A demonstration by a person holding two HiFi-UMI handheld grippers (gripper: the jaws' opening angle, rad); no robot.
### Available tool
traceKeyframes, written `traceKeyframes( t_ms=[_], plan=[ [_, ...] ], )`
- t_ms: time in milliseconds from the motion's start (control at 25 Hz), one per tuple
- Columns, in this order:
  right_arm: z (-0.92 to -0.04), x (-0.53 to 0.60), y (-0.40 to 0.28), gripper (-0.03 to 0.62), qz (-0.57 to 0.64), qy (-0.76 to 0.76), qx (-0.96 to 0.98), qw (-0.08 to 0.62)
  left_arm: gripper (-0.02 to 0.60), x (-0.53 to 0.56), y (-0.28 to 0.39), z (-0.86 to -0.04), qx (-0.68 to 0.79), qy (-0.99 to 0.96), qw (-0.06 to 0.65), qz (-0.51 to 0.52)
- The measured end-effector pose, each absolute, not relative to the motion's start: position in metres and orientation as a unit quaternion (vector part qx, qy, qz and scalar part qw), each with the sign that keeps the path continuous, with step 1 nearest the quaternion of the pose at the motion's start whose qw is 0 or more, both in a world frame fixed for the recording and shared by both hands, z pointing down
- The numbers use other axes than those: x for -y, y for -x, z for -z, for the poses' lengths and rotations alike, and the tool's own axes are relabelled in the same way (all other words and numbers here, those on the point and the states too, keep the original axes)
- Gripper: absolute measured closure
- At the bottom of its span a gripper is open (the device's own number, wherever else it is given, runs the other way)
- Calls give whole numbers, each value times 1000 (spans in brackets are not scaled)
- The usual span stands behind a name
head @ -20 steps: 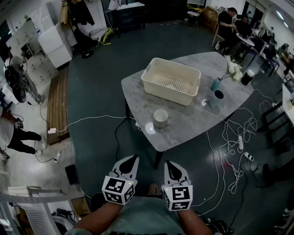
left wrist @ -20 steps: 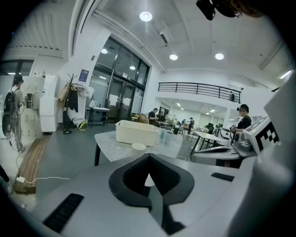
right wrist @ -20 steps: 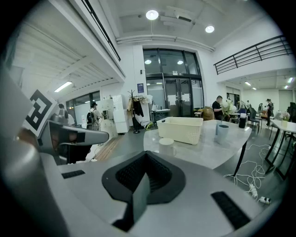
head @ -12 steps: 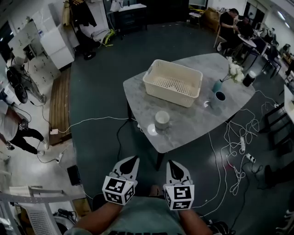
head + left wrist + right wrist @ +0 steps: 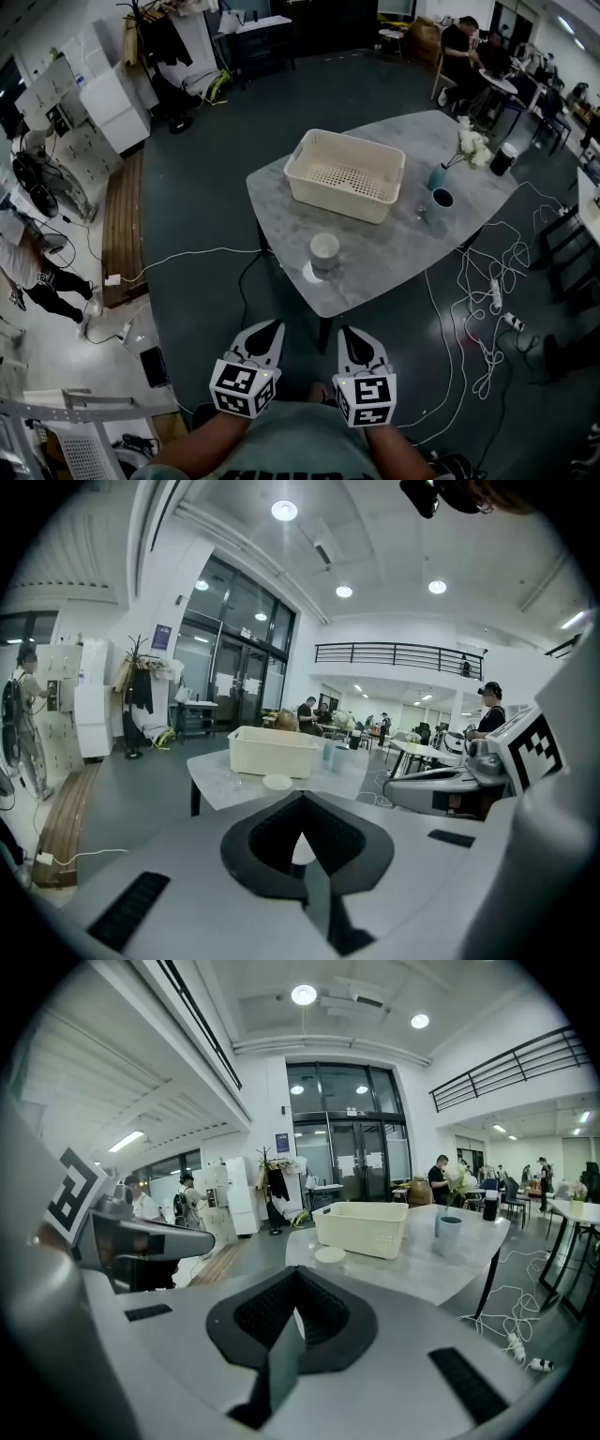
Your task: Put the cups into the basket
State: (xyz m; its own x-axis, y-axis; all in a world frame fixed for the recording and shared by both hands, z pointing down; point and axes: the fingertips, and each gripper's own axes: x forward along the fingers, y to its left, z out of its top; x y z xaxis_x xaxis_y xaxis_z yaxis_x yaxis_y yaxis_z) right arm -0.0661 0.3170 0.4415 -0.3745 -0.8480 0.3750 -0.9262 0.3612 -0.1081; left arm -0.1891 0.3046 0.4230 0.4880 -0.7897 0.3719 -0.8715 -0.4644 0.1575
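— Where are the cups sitting?
— The white cup is sitting on the bench nearside of the basket, the blue cup to the basket's right. The left claw and right claw are hovering well short of the basket, pinched closed and empty.

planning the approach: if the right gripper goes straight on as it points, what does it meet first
Probably the near corner of the table, just in front of the white cup; nothing shows in between. The right gripper is some way off and depth is unclear, so it might pass below the table's edge instead.
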Motion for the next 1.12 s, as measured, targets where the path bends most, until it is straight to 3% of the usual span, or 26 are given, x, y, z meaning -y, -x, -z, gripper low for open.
traceKeyframes(
  t_ms=[1120],
  plan=[
    [-463,-256,52,580,-168,-551,804,149,574,-245,181,-447,480,-847,189,-127]
  ],
)
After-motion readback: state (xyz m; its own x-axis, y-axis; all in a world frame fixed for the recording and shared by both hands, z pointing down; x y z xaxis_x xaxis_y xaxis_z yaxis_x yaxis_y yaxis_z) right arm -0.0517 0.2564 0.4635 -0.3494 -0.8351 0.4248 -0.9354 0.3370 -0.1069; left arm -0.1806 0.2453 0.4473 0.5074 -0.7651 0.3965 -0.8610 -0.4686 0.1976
